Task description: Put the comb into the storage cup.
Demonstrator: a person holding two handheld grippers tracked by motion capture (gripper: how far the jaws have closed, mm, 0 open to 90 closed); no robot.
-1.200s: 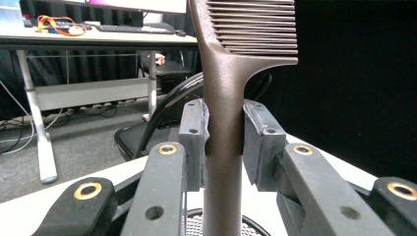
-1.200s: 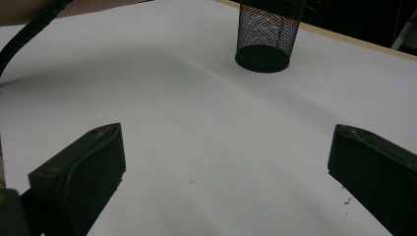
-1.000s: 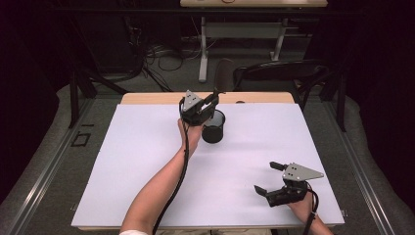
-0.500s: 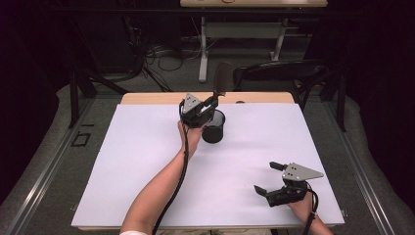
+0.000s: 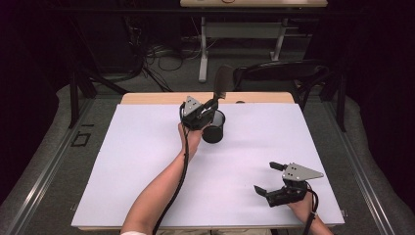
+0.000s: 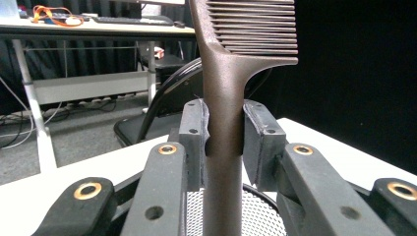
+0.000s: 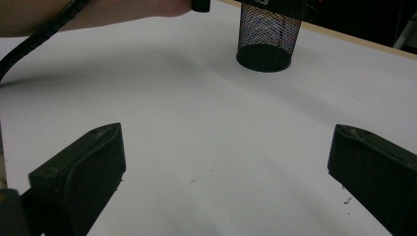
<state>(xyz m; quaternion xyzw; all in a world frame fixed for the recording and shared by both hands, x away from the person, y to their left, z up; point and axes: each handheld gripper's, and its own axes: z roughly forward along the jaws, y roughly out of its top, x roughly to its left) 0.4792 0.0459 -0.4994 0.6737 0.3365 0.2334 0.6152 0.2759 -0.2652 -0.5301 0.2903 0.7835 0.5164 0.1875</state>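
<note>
A black mesh cup (image 5: 214, 128) stands upright at the back middle of the white table (image 5: 122, 166). My left gripper (image 5: 213, 102) hovers over its rim, shut on the handle of a dark brown comb (image 5: 219, 83) that stands upright with its teeth end up. In the left gripper view the comb's handle (image 6: 222, 98) is pinched between both pads (image 6: 193, 132), and the cup's mesh (image 6: 258, 214) lies just below. My right gripper (image 5: 266, 177) rests open near the front right of the table, holding nothing. In the right gripper view, my right gripper (image 7: 226, 167) faces the cup (image 7: 268, 34) across bare table.
A black chair (image 5: 281, 73) stands behind the table's far edge. A desk frame (image 5: 240, 34) and loose cables (image 5: 156, 54) lie on the floor beyond. The person's left forearm (image 5: 161, 191) and its cable cross the middle of the table.
The left gripper has shifted slightly over the cup, and the comb now stands more upright and higher above it. The right gripper has stayed where it was.
</note>
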